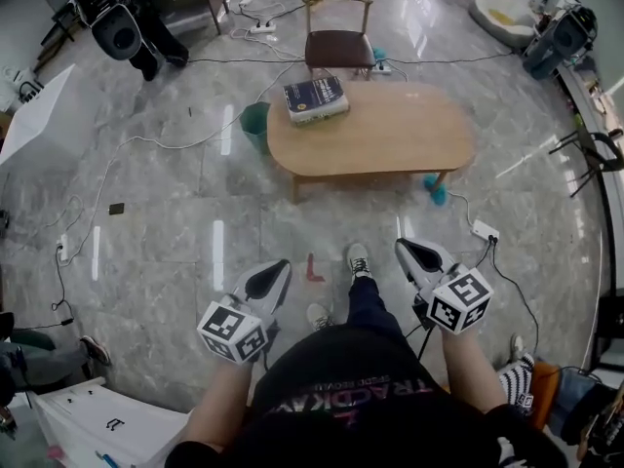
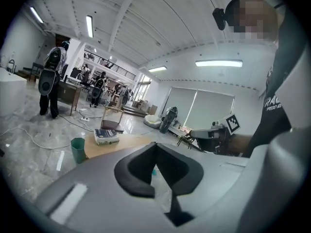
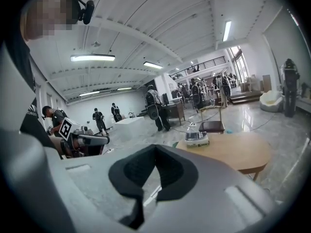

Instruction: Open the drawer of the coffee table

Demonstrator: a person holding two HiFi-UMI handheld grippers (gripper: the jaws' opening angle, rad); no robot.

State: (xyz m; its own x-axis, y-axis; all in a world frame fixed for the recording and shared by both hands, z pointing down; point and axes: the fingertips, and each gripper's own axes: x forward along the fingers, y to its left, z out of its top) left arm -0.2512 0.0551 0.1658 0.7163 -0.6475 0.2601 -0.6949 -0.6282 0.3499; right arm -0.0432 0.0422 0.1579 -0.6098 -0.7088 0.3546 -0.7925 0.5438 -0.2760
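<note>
Left gripper [image 1: 268, 283] and right gripper [image 1: 421, 257] closed and empty, held near the person's waist, wooden coffee table [image 1: 390, 135] well ahead, book [image 1: 315, 98] on its corner, chair [image 1: 338, 37] behind.

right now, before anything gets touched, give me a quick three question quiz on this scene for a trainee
1. True or false: the left tool and the right tool are both shut and hold nothing.
2. What lies on the coffee table? A) a book B) a laptop C) a mug
3. Fill in: in the head view, the green bin stands on the floor at the table's ___ end.

Key: 1 true; 2 A; 3 left
</note>
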